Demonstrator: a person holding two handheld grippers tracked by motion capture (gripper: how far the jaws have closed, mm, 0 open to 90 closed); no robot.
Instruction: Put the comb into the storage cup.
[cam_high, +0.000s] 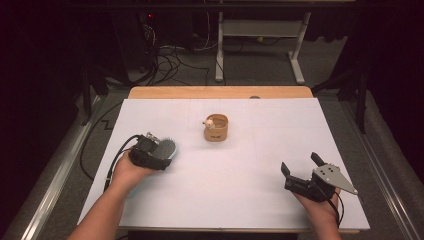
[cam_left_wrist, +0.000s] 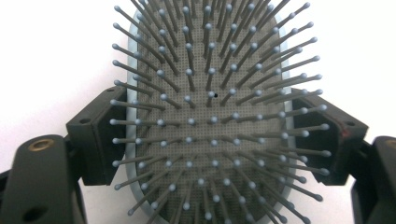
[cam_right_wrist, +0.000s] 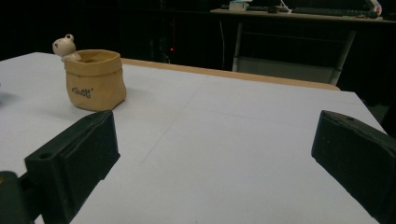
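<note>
The left gripper (cam_high: 162, 152) is clamped across a hairbrush (cam_left_wrist: 210, 121), bristles up, to carry it; the right gripper (cam_high: 302, 168) rests spread apart, empty, on the worktop (cam_high: 240, 170).

1. The left hand-held gripper (cam_high: 159, 150) is black and boxy, with a black cable (cam_high: 116, 159) looping off its rear.
2. In the left gripper view its two jaws are thick matte-black blocks with angled faces; the left arm carries a brass-ringed screw hole (cam_left_wrist: 41, 144), and the right jaw has a reddish scuff on its edge.
3. The right hand-held gripper (cam_high: 299, 167) is black too, topped by a grey three-cornered plate (cam_high: 334, 178) dotted with small holes; a thin black cable runs back along the wrist.
4. Both forearms are bare, no sleeves in sight.
</note>
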